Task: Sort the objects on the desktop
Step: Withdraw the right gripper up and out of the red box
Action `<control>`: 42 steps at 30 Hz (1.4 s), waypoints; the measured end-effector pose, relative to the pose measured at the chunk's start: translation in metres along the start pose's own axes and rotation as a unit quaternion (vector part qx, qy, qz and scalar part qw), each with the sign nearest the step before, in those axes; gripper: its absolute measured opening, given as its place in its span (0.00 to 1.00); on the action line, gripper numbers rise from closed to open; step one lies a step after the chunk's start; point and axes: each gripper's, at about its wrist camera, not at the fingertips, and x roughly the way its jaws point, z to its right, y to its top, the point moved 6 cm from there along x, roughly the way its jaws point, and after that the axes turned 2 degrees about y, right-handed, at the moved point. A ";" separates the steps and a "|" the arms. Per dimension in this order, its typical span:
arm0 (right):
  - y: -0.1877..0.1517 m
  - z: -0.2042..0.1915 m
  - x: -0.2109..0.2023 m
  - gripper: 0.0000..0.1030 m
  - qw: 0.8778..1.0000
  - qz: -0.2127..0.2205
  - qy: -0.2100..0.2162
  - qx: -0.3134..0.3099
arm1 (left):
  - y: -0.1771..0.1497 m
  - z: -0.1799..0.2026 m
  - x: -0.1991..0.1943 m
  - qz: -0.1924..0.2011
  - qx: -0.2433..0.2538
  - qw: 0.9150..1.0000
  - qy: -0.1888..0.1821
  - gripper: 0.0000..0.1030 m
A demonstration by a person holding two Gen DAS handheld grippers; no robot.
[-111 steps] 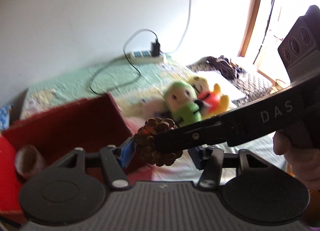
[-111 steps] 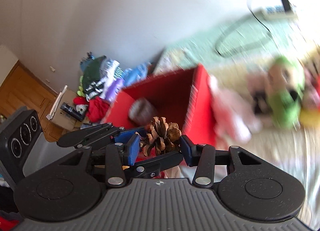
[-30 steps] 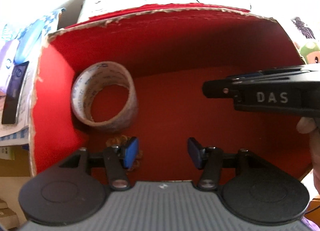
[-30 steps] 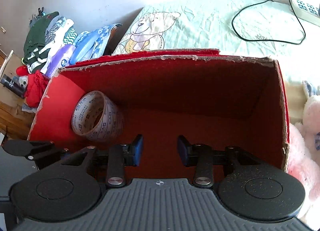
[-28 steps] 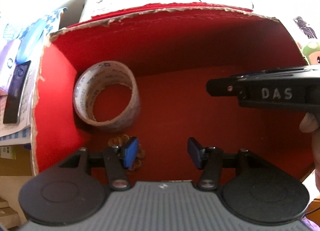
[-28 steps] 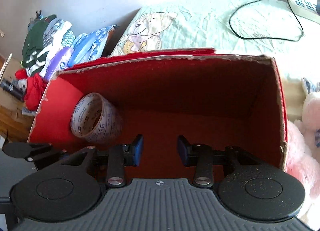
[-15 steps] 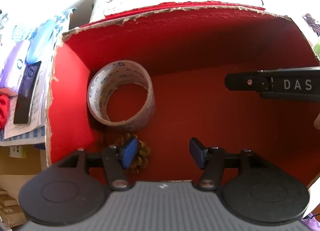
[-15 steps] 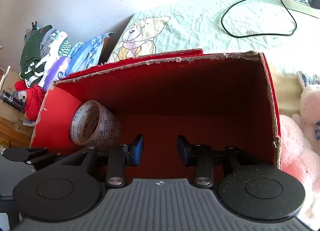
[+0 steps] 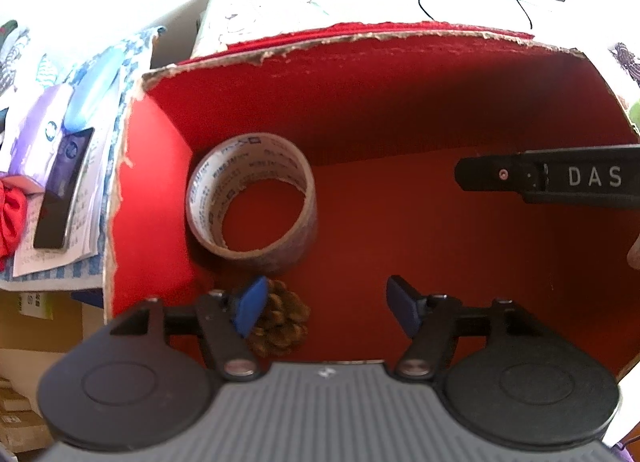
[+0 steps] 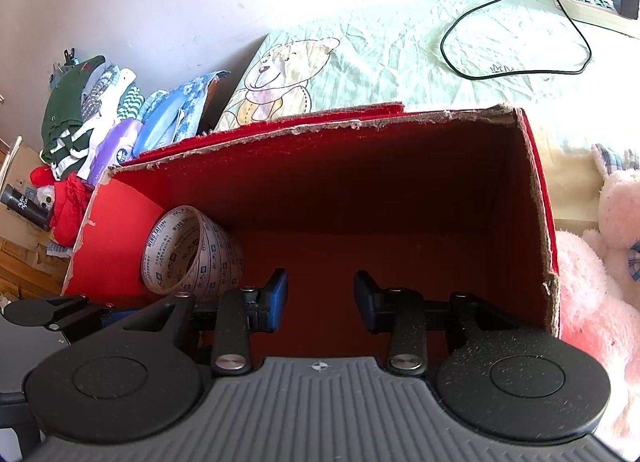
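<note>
The red box (image 9: 160,189) already had 2 things in it. A roll of tape (image 9: 252,197) lay on the box floor by the left wall, and a pine cone (image 9: 282,324) lay just in front of it, near the front wall. So part of the sorting looked done.

The left tool (image 9: 324,308) hung over the box with its 2 blue pads apart and nothing between them. The pine cone sat under and just beside the left pad, but the pads were not squeezing it. The right tool (image 10: 320,300) was over the box too, with its pads apart and empty. In the left view its long black finger reached in from the right side.

There was still more to sort, I think. A pink soft toy (image 10: 588,294) lay on the bed right beside the box, and a white one (image 10: 620,221) lay next to it. A power strip (image 10: 592,5) and its black cord (image 10: 516,41) were farther back on the bed sheet.

The tape roll was tipped on its side. Its hole faced up and toward the front of the box, so its long line ran from the back floor up to the front. The pine cone looked round and lumpy, and the pad hid part of it, so I could not tell which way it pointed.
</note>
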 end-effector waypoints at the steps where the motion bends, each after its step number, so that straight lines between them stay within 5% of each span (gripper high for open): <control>1: 0.000 0.000 0.000 0.39 1.000 0.001 0.001 0.000 | 0.000 0.000 0.000 0.002 0.001 1.000 0.002 0.67; 42: 0.002 -0.002 -0.006 0.39 1.000 0.028 0.006 -0.008 | 0.003 0.005 -0.004 0.019 0.018 0.999 0.036 0.71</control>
